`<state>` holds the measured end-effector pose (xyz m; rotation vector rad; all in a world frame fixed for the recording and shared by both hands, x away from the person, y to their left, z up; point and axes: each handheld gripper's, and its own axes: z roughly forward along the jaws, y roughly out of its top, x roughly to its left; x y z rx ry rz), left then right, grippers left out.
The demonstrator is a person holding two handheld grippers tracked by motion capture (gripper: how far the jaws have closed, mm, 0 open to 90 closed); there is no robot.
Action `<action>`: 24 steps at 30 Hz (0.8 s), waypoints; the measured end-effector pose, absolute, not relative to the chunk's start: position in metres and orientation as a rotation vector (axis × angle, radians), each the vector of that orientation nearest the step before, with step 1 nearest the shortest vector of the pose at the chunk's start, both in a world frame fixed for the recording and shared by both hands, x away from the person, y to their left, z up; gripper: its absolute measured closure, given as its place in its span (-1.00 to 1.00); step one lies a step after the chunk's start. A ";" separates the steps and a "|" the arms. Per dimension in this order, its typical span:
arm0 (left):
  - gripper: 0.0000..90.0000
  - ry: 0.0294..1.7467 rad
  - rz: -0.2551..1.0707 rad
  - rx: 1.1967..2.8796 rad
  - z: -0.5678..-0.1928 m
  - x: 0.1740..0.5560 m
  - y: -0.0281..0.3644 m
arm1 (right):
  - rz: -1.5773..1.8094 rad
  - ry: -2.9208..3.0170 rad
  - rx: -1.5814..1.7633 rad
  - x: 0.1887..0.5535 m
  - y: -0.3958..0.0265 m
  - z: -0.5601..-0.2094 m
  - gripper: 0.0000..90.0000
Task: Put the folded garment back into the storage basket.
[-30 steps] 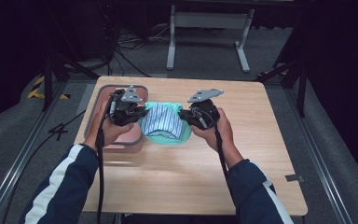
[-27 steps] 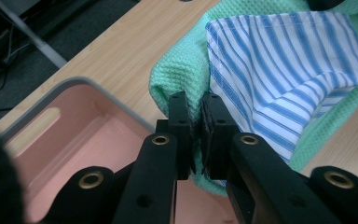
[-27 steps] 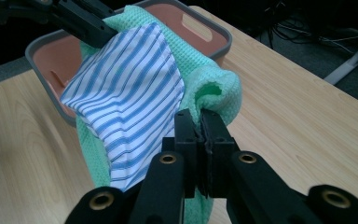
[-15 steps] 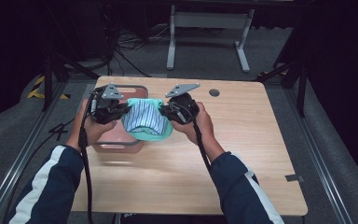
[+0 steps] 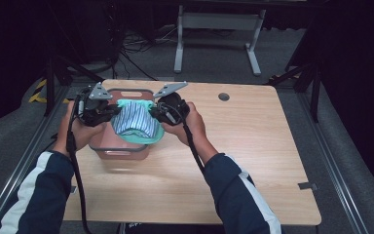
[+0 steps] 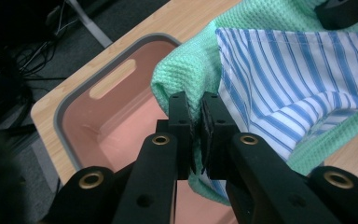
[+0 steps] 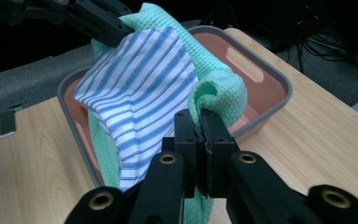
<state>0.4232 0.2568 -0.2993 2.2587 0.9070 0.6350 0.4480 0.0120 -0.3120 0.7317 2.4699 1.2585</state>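
**Cloths carried over the bin**

Nearest you, your forearms in dark sleeves with a white stripe come up from the bottom edge of the high view. Your left gripper (image 5: 108,109) and right gripper (image 5: 154,110) each grip one end of a green waffle-weave cloth (image 5: 152,138) with a blue-and-white striped cloth (image 5: 135,120) lying on top of it. In the left gripper view the jaws stand closed tight on a bunched green edge (image 6: 182,74), the striped fabric (image 6: 298,79) spread just beside them. In the right gripper view the jaws are likewise pinched shut on a rolled green fold (image 7: 221,95), with the striped cloth (image 7: 140,88) draped to the side.

What has changed: a second ago you held the bundle over the middle of the table, beside the bin. Both hands have since travelled to the left of the high view, and the cloths now hang slung between the grippers directly above the pink plastic bin (image 5: 121,151) with its grey rim. The cloths sag toward the bin's inside but are not resting in it.

By this reading, the carry is nearly done and lowering and letting go come next.

Farther off, the wooden table (image 5: 253,146) runs on bare to its far edge.
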 end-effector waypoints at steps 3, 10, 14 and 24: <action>0.87 0.922 0.643 2.257 -0.300 0.423 0.263 | 1.262 2.475 0.728 0.450 0.018 -0.313 0.92; 0.87 0.962 0.651 2.262 -0.306 0.421 0.282 | 1.262 2.503 0.709 0.455 0.040 -0.318 0.92; 0.87 0.993 0.652 2.242 -0.307 0.421 0.292 | 1.256 2.518 0.695 0.459 0.053 -0.322 0.92; 0.87 1.039 0.647 2.252 -0.317 0.426 0.306 | 1.247 2.551 0.684 0.465 0.077 -0.333 0.92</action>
